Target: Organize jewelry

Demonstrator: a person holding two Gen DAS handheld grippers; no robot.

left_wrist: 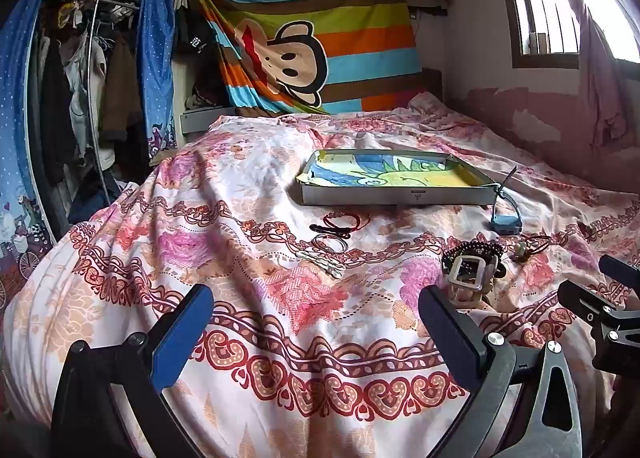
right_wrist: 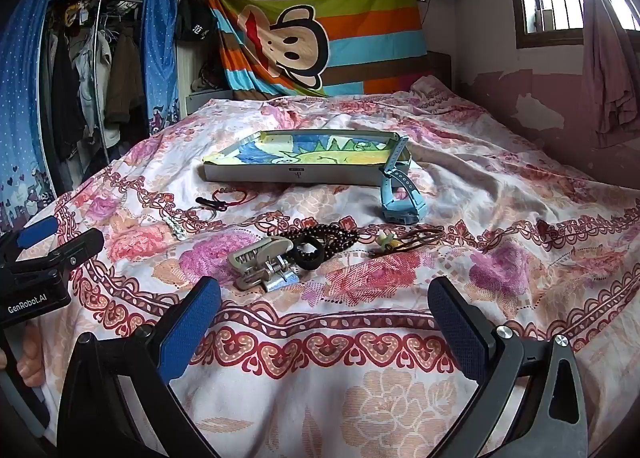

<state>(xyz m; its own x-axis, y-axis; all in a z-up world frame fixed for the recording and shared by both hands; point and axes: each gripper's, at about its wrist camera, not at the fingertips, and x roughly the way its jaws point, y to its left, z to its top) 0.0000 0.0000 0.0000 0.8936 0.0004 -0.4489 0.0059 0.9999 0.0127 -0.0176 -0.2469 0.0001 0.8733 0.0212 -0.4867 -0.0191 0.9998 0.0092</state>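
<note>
A: Looking at the bed now. Both grippers spread wide, nothing btwn the pads. Left gripper (left_wrist: 316, 332) hangs over bare floral bedspread (left_wrist: 248, 186), right gripper (right_wrist: 324, 322) same, just short of the jewelry.

B: Where's the jewelry?

A: Scattered on the spread in front of the tray (right_wrist: 296, 177). Tray's shallow, grey walls, w/ a dinosaur-print lining. Blue watch (right_wrist: 400, 194) leans on the tray's right corner, strap up over the rim. Metal watch (right_wrist: 264, 262) lies nearest the right gripper, touching a black hair tie (right_wrist: 308, 254) and a dark bead strand (right_wrist: 320, 236). Small green pendant on brown cord (right_wrist: 394, 242) just right of those.

B: Left side?

A: Red cord bracelet (left_wrist: 340, 220), thin bangles (left_wrist: 330, 244) and a pale beaded piece (left_wrist: 320, 260), all grouped together, apart from the tray.

B: Anything in the tray?

A: Can't see any jewelry inside, only the lining. Fingers of a hand (right_wrist: 30, 358) show on the left gripper's handle.
</note>
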